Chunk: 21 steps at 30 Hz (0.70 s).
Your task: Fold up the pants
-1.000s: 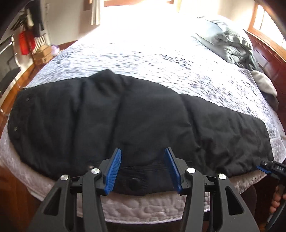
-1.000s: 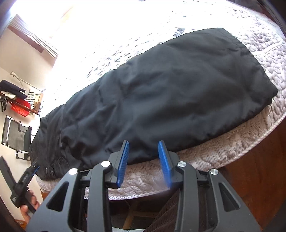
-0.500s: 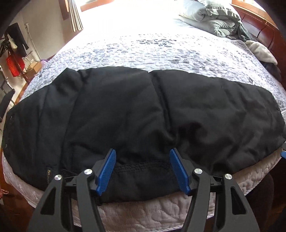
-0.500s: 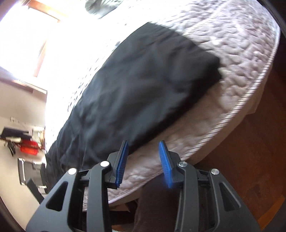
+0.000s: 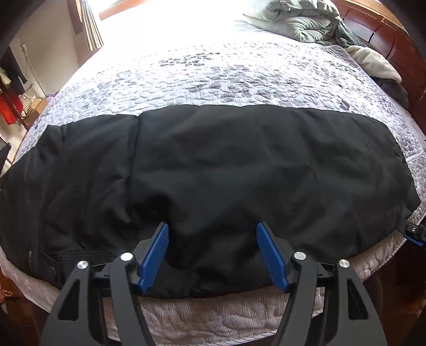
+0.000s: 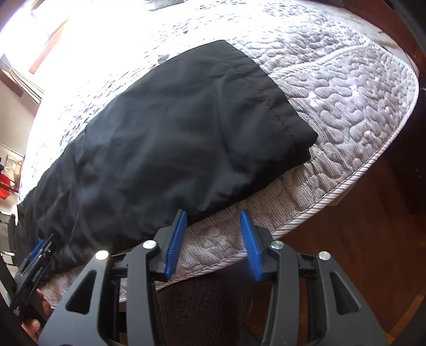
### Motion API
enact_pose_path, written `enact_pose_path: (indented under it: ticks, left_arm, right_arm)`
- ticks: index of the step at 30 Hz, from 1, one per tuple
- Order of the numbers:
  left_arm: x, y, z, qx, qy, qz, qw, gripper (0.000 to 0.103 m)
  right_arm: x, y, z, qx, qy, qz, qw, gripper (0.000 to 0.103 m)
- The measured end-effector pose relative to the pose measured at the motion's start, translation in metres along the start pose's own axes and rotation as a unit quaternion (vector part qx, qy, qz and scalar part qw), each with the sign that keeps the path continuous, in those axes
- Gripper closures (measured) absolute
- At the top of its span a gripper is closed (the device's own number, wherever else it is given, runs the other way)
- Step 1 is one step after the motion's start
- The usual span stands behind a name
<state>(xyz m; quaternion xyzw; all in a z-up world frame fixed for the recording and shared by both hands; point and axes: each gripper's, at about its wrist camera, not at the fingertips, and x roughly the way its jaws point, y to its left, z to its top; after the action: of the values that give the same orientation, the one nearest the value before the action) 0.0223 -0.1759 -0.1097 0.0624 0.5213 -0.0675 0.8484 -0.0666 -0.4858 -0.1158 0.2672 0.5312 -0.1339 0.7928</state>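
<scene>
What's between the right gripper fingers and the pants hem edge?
Only bare quilted bedspread over the mattress side. In the right wrist view the open right gripper frames that strip just below the black pants; nothing else lies in between.

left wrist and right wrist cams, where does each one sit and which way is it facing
Left wrist: on the left gripper at the bed's near edge, facing across the black pants toward the rumpled blanket; own open jaws show.
Right wrist: on the right gripper near the hem end, looking along the pants over the quilt; own open jaws show.
Shared: the pants and quilt, and each view catches the other gripper at its edge.
</scene>
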Motion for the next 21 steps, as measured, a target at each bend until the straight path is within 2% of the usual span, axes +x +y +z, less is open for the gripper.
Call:
enact_pose_path:
  ticks: [2,5,9,15,16,17,18,21]
  left_arm:
    - [0.001,-0.001,-0.002,0.005,-0.003,-0.002,1.0,0.029]
    - [0.007,0.0,-0.004,0.005,0.002,0.001,1.0,0.028]
    - [0.013,-0.002,-0.004,0.003,0.006,0.003,1.0,0.026]
    - [0.017,0.0,-0.004,-0.003,0.012,-0.002,0.9999,0.023]
    - [0.018,0.001,-0.004,-0.003,0.012,-0.004,0.9999,0.021]
    - [0.019,0.002,-0.004,-0.003,0.012,-0.004,0.9999,0.02]
    - [0.02,0.002,-0.003,-0.003,0.012,-0.003,0.9999,0.018]
    - [0.022,0.004,-0.002,-0.011,0.001,-0.008,0.9999,0.018]
  right_arm:
    - [-0.002,-0.021,0.005,0.036,0.001,0.034,0.999,0.053]
    - [-0.001,-0.047,0.012,0.078,0.005,0.053,0.996,0.051]
    - [0.007,-0.051,0.022,0.071,0.009,0.052,0.996,0.051]
    - [0.032,-0.049,0.039,0.079,-0.008,0.071,0.994,0.051]
    - [0.032,-0.048,0.041,0.078,-0.013,0.075,0.994,0.053]
    - [0.034,-0.04,0.043,0.073,-0.023,0.087,0.993,0.07]
    - [0.031,-0.039,0.046,0.068,-0.029,0.094,0.993,0.082]
    - [0.009,-0.02,0.06,0.024,-0.058,0.1,0.993,0.092]
